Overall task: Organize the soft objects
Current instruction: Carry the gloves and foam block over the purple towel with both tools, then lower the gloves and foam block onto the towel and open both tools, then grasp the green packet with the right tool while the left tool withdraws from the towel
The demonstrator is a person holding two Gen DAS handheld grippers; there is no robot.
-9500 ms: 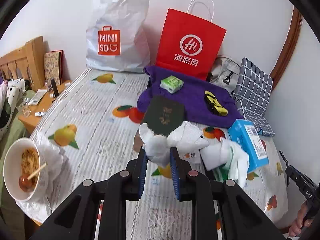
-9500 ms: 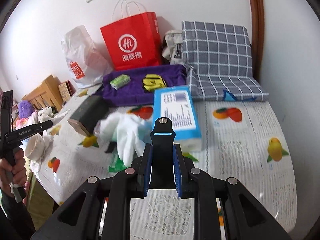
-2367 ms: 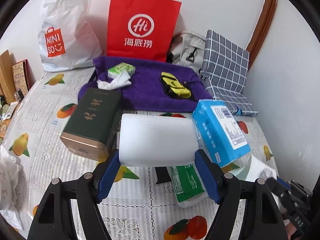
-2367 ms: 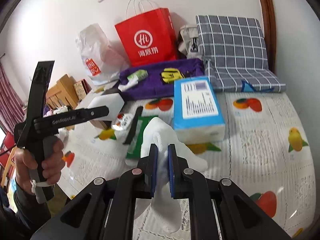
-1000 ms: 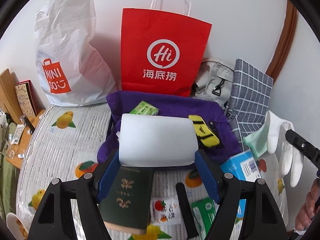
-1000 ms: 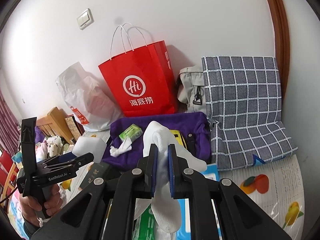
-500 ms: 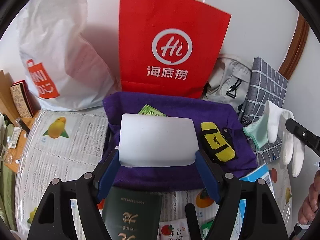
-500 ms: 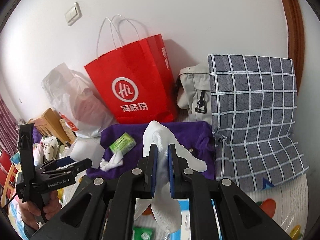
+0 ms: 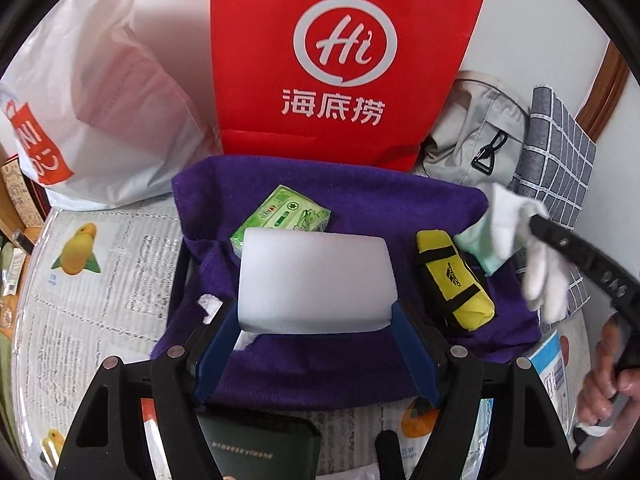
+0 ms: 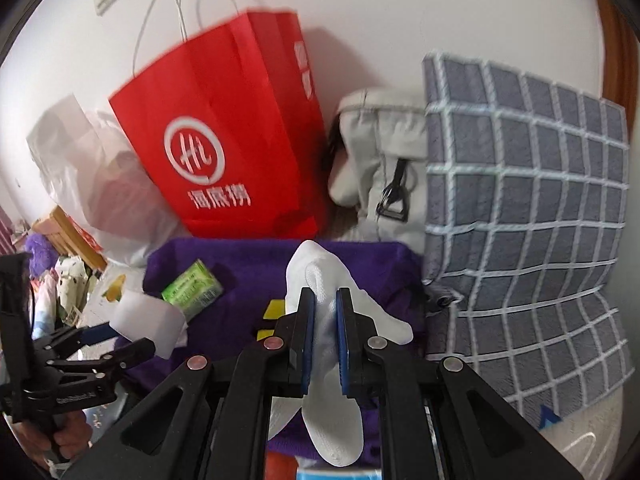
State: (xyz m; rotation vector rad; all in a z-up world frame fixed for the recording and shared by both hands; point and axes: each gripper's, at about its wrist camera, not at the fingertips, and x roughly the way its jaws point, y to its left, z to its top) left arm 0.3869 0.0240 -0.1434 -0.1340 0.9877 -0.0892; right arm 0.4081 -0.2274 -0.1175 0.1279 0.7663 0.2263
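Against a white wall, over a fruit-print desk (image 9: 100, 288), two handheld tongs hover above a purple towel (image 9: 360, 208). Left tongs (image 9: 316, 316) stand wide, clamped on the ends of a white foam block (image 9: 316, 280); right tongs (image 10: 324, 340) are pinched nearly closed on a white glove (image 10: 320, 304), whose fingers droop below the pads and whose cuff flops over the top. Both pieces hang just above the towel, not yet set down.

The block looks light and springy, its sides seeming to give slightly where the pads press, so a grip across the short ends, as here, should hold it without crushing. The glove is limp cloth, likely weightless and prone to slide; the mid-palm pinch seems safest, since a fingertip hold could slip free.

Already on the towel lie a green tissue pack (image 9: 280, 216) and a yellow pouch (image 9: 452, 276), with a crumpled tissue (image 9: 210, 306) near the left pad. Behind stand a red bag (image 9: 344, 60), a white bag (image 9: 92, 92), a grey backpack (image 9: 476, 136) and a checked cushion (image 10: 528, 200).
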